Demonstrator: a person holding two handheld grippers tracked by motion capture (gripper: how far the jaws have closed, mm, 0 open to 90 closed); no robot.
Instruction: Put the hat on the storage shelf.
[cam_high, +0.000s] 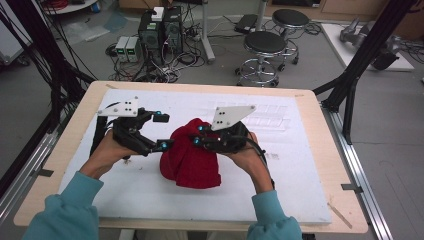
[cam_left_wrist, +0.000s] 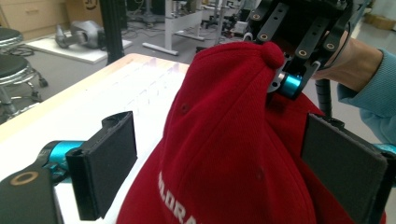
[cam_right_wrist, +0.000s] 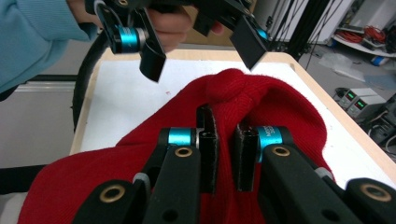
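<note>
A red cap (cam_high: 192, 157) with white lettering lies on the white board (cam_high: 280, 165) in the middle of the table. My right gripper (cam_high: 198, 135) comes in from the cap's right and is shut on a fold of fabric at the crown, just below the top button. In the right gripper view the cap (cam_right_wrist: 280, 107) bunches up between the jaws of the right gripper (cam_right_wrist: 226, 154). My left gripper (cam_high: 163, 131) hangs open just left of the cap, touching nothing. In the left gripper view the left gripper (cam_left_wrist: 224, 158) has its wide-set pads either side of the cap (cam_left_wrist: 224, 93), apart from it.
The white board covers most of the wooden table (cam_high: 65, 150). Beyond the far edge stand two stools (cam_high: 264, 45), computer boxes (cam_high: 160, 30) with cables, and black frame posts (cam_high: 360, 60) at the right. Bare board lies in front of and to the right of the cap.
</note>
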